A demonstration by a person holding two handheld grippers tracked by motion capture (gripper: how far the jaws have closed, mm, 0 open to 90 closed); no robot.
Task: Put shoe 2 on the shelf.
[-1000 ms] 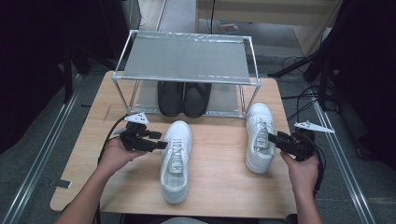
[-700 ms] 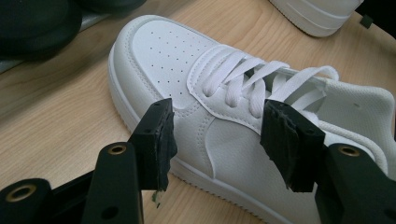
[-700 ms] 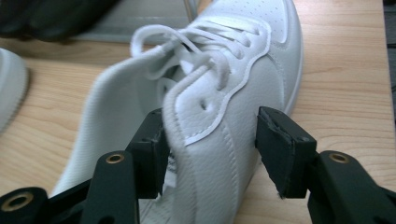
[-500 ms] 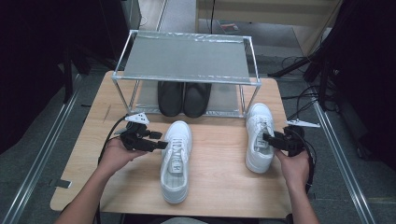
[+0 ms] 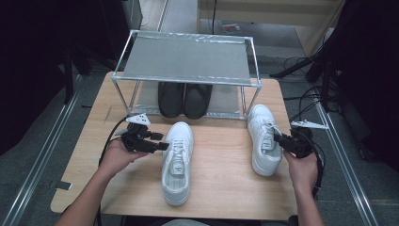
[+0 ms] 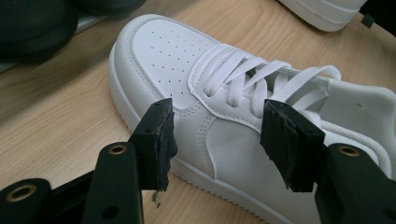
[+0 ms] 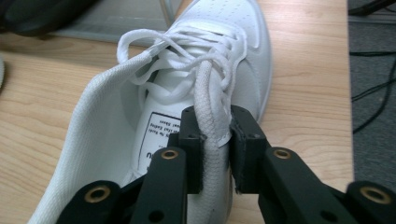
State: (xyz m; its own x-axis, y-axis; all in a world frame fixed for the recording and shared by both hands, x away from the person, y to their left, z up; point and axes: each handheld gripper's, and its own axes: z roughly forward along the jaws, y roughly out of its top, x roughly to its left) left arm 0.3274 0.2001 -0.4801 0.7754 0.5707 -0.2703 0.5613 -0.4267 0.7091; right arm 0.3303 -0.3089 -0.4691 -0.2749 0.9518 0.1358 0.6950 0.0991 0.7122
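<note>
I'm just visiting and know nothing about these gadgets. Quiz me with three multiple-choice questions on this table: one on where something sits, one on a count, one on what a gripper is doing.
1. Where are the black shoes?
A. On top of the rack
B. On the rack's lower shelf
C. On the floor

2. How many white shoes lie on the table?
A. One
B. Two
C. Four

3. What is the right gripper doing?
A. Pinching the collar of a white shoe
B. Hanging open in the air
C. Holding a black shoe

Answers:
1. B: the black pair stands under the top of the rack, on its lower shelf.
2. B: the left white shoe and the right white shoe.
3. A: its jaws have just closed and press on the right white shoe's padded collar.
</note>
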